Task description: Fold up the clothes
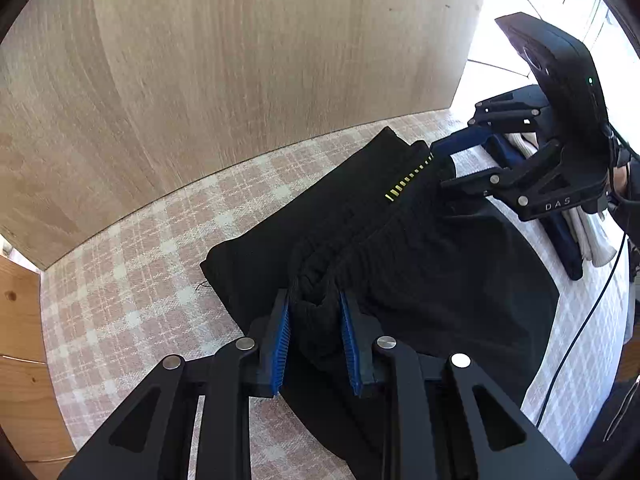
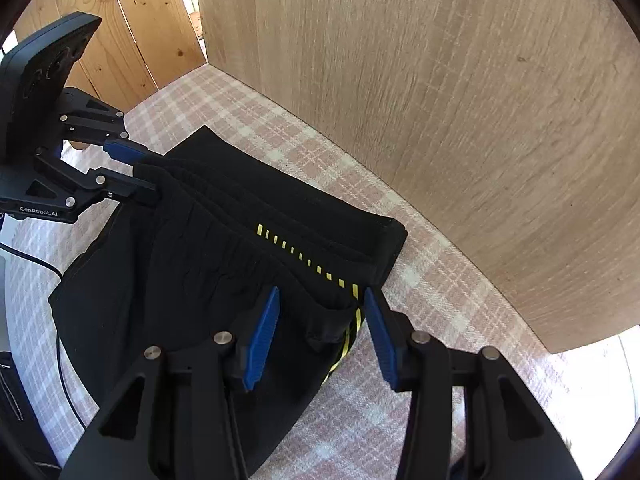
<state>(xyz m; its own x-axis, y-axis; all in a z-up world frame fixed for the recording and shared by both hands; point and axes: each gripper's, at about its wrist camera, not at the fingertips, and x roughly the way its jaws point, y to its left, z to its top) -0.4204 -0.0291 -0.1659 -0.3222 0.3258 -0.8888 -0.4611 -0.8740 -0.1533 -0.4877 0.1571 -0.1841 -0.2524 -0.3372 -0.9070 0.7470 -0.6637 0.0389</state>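
A black garment point(image 1: 420, 264) with an elastic waistband and yellow dashes point(image 1: 404, 184) lies on a pink checked cloth point(image 1: 140, 264). My left gripper point(image 1: 314, 312) is shut on a bunched piece of the waistband, with black fabric pressed between its blue pads point(image 1: 280, 332). From the right wrist view this same gripper point(image 2: 140, 174) pinches the far end of the waistband point(image 2: 224, 196). My right gripper point(image 2: 320, 312) stands open over the other waistband corner, where yellow stripes point(image 2: 352, 332) run down the side. Fabric lies between its pads without being squeezed. The right gripper point(image 1: 448, 164) also appears at the garment's far end in the left wrist view.
A tall wood-grain panel point(image 1: 240, 60) rises right behind the cloth. Folded navy and white clothes point(image 1: 580, 248) sit stacked at the right. A black cable point(image 1: 580, 340) trails over the cloth's right side. Pine boards point(image 1: 20, 320) stand at the left edge.
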